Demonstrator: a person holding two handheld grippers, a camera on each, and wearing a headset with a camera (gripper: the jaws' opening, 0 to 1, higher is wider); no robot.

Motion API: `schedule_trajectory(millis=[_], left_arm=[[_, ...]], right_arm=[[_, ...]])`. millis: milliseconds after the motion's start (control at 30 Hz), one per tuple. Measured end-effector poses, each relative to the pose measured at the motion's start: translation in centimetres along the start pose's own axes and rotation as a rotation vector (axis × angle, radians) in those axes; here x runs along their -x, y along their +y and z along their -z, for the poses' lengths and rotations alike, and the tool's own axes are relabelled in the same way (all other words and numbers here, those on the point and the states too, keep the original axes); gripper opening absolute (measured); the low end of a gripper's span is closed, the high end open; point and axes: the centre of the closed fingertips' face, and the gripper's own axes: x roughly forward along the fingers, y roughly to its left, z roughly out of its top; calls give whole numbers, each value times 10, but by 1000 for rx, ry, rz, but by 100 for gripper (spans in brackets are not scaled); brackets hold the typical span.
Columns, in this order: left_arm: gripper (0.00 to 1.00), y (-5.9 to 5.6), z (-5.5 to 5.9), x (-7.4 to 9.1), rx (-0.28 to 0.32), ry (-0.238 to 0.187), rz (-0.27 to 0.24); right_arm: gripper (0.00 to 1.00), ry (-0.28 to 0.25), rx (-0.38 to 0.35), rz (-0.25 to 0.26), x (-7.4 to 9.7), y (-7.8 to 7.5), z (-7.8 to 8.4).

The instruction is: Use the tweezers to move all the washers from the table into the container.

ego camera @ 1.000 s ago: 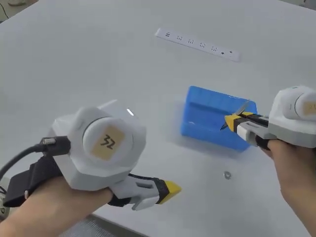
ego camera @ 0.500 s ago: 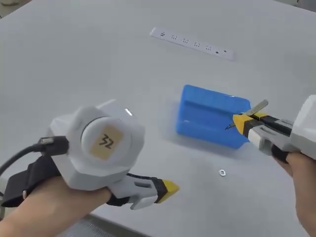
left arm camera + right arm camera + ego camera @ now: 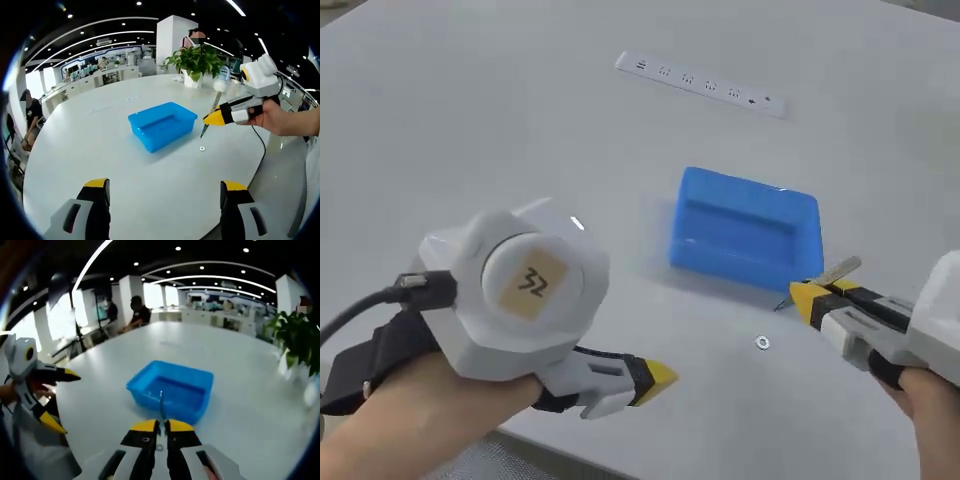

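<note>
One washer (image 3: 762, 343), one blue container (image 3: 745, 232), one pair of tweezers (image 3: 820, 278), one power strip (image 3: 700, 85) (a white one).

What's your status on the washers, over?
Left gripper open, idle. Right gripper shut on tweezers, tips beside container. One washer on table, just short of tips. Nothing between them.

Bright, even ceiling light, soft shadows on the table (image 3: 470, 120); gripper views bend and blur at edges.

Lone washer (image 3: 762, 343) nr blue container (image 3: 740, 265)
</note>
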Motion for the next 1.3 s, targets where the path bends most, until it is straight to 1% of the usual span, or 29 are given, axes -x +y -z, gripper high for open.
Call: schedule_trajectory(millis=[100,167,367,600,733,967,1167,1300], left_arm=[[93,0,0,1,-2,2,0],[93,0,0,1,-3,2,-2],[93,1,1,1,-1,5,-3],[93,2,1,1,-5,11,-6],[93,1,1,0,-13,15,-4],[92,-1,2,-1,-21,20,-1],[92,-4,-1,-1,-27,14,2],[92,-3,-1,1,-27,10,-2]], right_arm=[[4,23,-1,-1,-2,2,11],[4,31,5,2,-3,1,14],[4,57,19,8,-10,-8,24],[4,60,13,-1,-11,-6,25],[4,61,24,7,-11,-8,27],[4,61,48,5,-8,-7,29],[3,62,80,3,-10,-4,28],[3,58,82,10,-10,-3,28]])
